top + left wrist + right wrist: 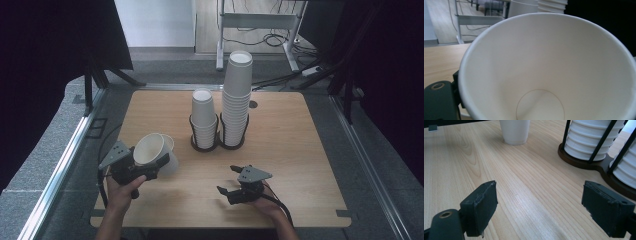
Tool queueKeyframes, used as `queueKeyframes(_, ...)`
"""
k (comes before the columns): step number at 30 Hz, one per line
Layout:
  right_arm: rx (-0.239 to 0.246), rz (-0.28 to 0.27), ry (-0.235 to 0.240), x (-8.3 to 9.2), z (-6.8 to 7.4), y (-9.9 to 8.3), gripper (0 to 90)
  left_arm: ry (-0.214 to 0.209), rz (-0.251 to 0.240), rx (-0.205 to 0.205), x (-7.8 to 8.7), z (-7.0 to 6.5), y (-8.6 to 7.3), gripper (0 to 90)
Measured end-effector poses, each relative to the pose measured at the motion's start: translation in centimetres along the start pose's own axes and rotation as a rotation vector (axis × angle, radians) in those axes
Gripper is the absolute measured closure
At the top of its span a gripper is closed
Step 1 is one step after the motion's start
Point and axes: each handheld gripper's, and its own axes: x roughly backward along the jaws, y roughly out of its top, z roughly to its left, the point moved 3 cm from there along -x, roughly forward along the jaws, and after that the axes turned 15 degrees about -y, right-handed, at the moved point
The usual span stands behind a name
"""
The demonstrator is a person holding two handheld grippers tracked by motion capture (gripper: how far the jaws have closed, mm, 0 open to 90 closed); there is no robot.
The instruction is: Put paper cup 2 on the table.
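the left gripper (159, 165) pinched the wall of a white paper cup (148, 149) at its rim, holding it tilted above the near left part of the desk (290, 150), its mouth turned toward the person; in the left gripper view the cup's inside and round bottom (540, 105) lay right before the camera; a second cup (171, 156) stood on the desk just behind the held one, seen upright in the right gripper view (515, 131); the right gripper (227, 181) rested low over the near middle of the desk, its jaws spread wide with nothing between them; a dark two-ring holder (218, 145) at the desk's middle carried a short stack of cups (203, 117) and a tall stack (237, 95) side by side.
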Motion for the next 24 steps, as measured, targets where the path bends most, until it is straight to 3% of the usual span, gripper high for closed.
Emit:
queueKeyframes(13,0.005,0.019,-0.011,-0.2,-0.1,-0.3,13.6,0.115,-0.041,0.041,3.4,2.5,-0.1,12.2)
queueKeyframes(24,0.003,0.022,-0.005,-0.1,-0.1,-0.3,13.8,0.197,-0.036,0.065,4.5,4.4,-0.9,12.2)
